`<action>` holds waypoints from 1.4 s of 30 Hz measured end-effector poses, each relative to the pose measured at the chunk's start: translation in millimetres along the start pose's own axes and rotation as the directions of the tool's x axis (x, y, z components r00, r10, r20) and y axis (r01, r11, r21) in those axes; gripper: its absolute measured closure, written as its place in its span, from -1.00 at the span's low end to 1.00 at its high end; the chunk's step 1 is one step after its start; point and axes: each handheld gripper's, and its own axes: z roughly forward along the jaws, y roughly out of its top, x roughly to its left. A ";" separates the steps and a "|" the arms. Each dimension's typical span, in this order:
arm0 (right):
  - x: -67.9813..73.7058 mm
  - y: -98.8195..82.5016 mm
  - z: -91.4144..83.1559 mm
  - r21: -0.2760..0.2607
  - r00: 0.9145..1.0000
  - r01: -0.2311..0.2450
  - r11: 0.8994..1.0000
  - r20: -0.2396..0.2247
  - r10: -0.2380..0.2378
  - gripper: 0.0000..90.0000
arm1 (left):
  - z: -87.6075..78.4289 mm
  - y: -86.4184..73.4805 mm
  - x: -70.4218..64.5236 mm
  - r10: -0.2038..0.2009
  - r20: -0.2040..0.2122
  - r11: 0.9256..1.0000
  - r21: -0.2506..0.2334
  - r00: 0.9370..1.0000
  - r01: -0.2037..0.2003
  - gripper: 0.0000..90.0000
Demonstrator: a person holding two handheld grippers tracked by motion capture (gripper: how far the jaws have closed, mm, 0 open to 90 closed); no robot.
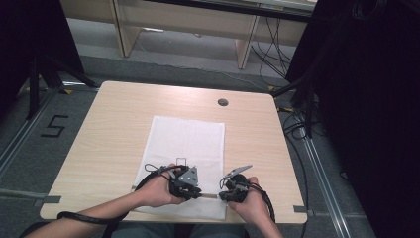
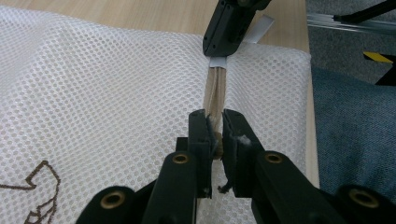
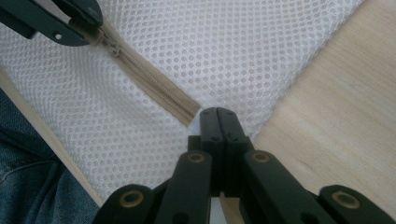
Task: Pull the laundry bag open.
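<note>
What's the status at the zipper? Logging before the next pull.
Left tool shut on zipper pull. Right tool shut on white mesh bag at the zipper end. Nothing in the way.

Mesh bag (image 1: 185,148) flat on table (image 1: 109,129), centre toward the 6 o'clock edge; zipper (image 3: 149,84) along the bag's 6 o'clock hem, with left gripper (image 1: 190,191) at its 9 o'clock end and right gripper (image 1: 223,191) at its 3 o'clock end; cable hole (image 1: 223,102) at 12 o'clock.
</note>
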 end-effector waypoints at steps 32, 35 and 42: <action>0.5 -0.5 0.1 -0.001 1.000 -0.013 1.000 0.001 0.013 1.00 | -4.3 -4.6 0.5 -0.013 0.000 1.000 -0.004 1.000 0.013 0.82; 0.5 -0.5 0.1 -0.001 1.000 -0.014 1.000 0.001 0.014 1.00 | -4.8 -4.4 0.6 -0.011 0.004 1.000 -0.004 1.000 0.011 0.83; 0.6 -0.7 0.3 -0.007 1.000 -0.016 1.000 0.001 0.016 1.00 | -6.2 -5.5 1.8 0.003 -0.005 1.000 0.000 1.000 -0.003 0.83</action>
